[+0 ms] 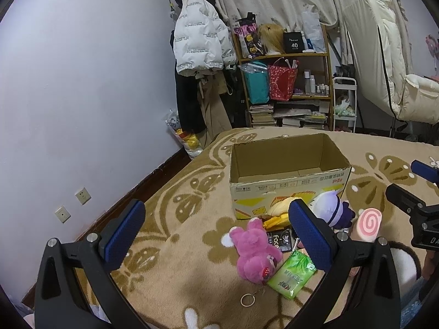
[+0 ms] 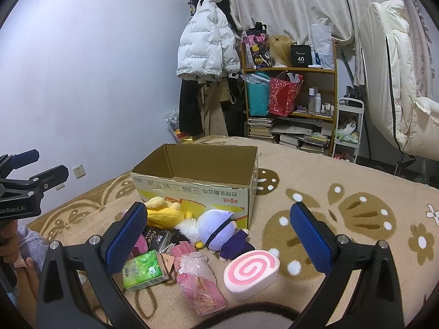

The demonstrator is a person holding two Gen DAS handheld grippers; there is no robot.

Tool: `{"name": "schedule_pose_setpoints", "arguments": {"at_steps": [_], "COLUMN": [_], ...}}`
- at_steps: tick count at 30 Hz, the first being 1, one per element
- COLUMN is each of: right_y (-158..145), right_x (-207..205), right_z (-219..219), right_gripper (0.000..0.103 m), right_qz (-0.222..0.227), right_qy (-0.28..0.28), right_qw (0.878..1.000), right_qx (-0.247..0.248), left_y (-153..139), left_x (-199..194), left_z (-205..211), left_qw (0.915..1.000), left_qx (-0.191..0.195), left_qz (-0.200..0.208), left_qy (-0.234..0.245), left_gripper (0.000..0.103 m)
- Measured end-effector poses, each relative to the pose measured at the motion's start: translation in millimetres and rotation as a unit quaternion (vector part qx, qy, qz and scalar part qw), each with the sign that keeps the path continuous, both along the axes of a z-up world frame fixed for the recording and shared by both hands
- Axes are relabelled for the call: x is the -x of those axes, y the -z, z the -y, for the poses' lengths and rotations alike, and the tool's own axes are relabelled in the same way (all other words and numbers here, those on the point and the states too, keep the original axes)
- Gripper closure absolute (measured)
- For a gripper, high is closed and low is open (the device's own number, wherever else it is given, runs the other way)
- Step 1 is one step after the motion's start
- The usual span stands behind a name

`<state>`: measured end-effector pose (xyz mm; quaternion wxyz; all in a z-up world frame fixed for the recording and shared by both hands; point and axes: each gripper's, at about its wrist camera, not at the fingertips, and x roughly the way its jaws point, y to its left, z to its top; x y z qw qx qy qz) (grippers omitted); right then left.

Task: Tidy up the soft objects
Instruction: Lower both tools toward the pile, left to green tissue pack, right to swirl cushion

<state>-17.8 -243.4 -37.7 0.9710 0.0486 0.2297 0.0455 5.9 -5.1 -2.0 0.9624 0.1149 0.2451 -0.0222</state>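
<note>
An open, empty cardboard box (image 1: 288,181) (image 2: 197,189) stands on the beige patterned blanket (image 1: 175,246). In front of it lie a pink plush bear (image 1: 255,252), a yellow plush (image 2: 164,213), a purple-and-white plush doll (image 2: 216,233) (image 1: 332,208), a pink swirl cushion (image 2: 251,271) (image 1: 367,224), a green tissue pack (image 1: 292,277) (image 2: 144,272), a pink plastic-wrapped pack (image 2: 200,285) and a black "face" packet (image 1: 278,241). My left gripper (image 1: 216,235) is open above the blanket, left of the bear. My right gripper (image 2: 219,241) is open above the pile.
A keyring (image 1: 247,299) lies near the bear. A wooden shelf (image 1: 288,82) with bags and books, hanging coats (image 1: 200,38) and a folding chair (image 2: 397,87) stand behind the bed. The wall (image 1: 82,82) is on the left.
</note>
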Motion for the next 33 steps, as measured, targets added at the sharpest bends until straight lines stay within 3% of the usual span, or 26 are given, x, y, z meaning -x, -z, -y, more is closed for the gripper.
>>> {"name": "schedule_pose_setpoints", "arguments": {"at_steps": [5,12,20,33], "right_y": [1.4,19.0,37.9,66.7], "right_x": [-1.0,-13.6,-29.3,-60.5], "right_z": [-0.2,-3.9,19.5,42.6], "right_gripper": [0.000,0.000,0.000,0.000], "right_qz": [-0.004,-0.051,-0.084,-0.177], "right_qy": [0.002,0.024,0.033,0.056], "right_qw": [1.000,0.998,0.994,0.977], "right_qx": [-0.001,-0.008,-0.068,-0.106], "left_y": [3.8,14.4,20.4,55.3], "left_x": [-7.2,-26.2,-50.9,-77.1], "left_z": [1.8,8.1,36.2,55.1], "left_qw": [0.9996,0.9971,0.9947,0.9779], "left_qx": [0.003,0.017,-0.011,-0.004], "left_qz": [-0.026,-0.073,-0.092,-0.192], "left_qy": [0.008,0.017,0.045,0.083], "left_gripper": [0.000,0.000,0.000,0.000]}}
